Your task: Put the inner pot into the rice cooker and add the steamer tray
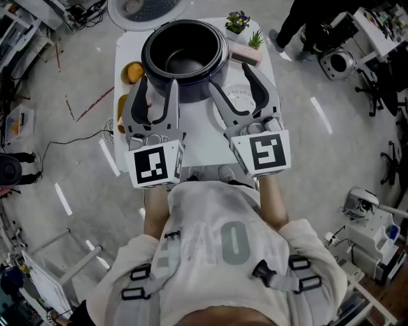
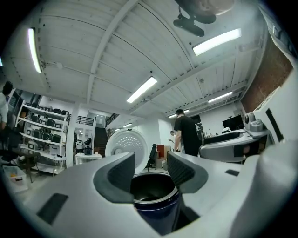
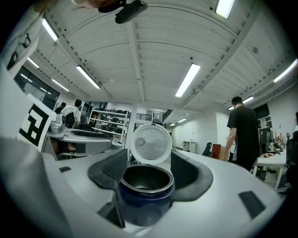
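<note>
My left claw (image 1: 159, 84) and right claw (image 1: 229, 77), both with jaws apart and empty, just short of the dark rice cooker (image 1: 185, 51), lid (image 1: 137, 9) open, on white counter (image 1: 204, 137)

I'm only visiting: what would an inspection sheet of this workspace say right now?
Surface: small white table.
Job's things: dark blue round rice cooker, white round lid raised; white perforated round tray lying beside it.
Clutter: orange items, small potted plants, pink box.
Grippers: left gripper and right gripper open, fingers empty.
Cables: black cable on the floor.
Surroundings: person in black, shelves.
</note>
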Tool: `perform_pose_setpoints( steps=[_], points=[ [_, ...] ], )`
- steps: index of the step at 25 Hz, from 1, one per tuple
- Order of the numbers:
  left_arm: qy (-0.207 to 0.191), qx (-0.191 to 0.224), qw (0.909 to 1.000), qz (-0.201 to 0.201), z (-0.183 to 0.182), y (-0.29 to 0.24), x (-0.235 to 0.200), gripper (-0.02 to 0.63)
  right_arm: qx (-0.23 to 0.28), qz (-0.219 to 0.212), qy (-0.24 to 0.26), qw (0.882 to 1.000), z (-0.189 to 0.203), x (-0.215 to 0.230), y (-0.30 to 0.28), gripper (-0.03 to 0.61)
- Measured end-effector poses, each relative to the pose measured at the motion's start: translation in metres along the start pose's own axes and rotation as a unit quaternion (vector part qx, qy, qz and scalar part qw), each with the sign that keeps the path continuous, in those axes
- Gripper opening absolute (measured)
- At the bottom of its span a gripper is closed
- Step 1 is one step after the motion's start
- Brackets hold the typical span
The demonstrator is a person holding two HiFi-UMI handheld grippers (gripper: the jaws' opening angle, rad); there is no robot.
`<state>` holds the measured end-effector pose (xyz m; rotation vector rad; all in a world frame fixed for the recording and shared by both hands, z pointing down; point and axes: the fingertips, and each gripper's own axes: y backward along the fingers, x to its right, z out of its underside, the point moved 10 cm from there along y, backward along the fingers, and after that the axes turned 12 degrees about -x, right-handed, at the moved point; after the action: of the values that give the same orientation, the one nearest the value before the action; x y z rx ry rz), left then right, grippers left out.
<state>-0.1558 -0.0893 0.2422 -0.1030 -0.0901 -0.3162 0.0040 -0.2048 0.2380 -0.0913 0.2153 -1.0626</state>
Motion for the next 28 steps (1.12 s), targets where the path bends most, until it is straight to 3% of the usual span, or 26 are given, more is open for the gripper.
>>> perform_pose_setpoints(
  steps=[7, 11, 15, 20, 23, 28],
  points=[
    [0.025, 0.004, 0.9996, 0.012, -0.005, 0.003, 0.002, 0.213, 0.005, -0.010, -0.008, 1.000, -0.006, 0.001, 0.003, 0.290],
    [0.036, -0.023, 0.9988, 0.024, 0.008, -0.008, 0.014, 0.213, -0.007, 0.009, -0.003, 1.000, 0.007, 0.024, 0.006, 0.288],
    [0.043, -0.093, 0.9938, 0.044, 0.045, -0.020, 0.040, 0.213, -0.074, 0.046, -0.014, 0.996, 0.055, 0.063, 0.019, 0.290],
    [0.093, -0.126, 0.9848, 0.076, 0.091, -0.038, 0.075, 0.213, -0.170, 0.083, -0.021, 0.982, 0.128, 0.113, 0.028, 0.290],
    [0.135, -0.165, 0.9732, 0.085, 0.139, -0.047, 0.095, 0.213, -0.217, 0.074, -0.046, 0.972, 0.185, 0.127, 0.027, 0.288],
    [0.161, -0.243, 0.9532, 0.079, 0.200, -0.063, 0.131, 0.213, -0.256, 0.039, -0.130, 0.957, 0.253, 0.142, 0.030, 0.288]
  ],
)
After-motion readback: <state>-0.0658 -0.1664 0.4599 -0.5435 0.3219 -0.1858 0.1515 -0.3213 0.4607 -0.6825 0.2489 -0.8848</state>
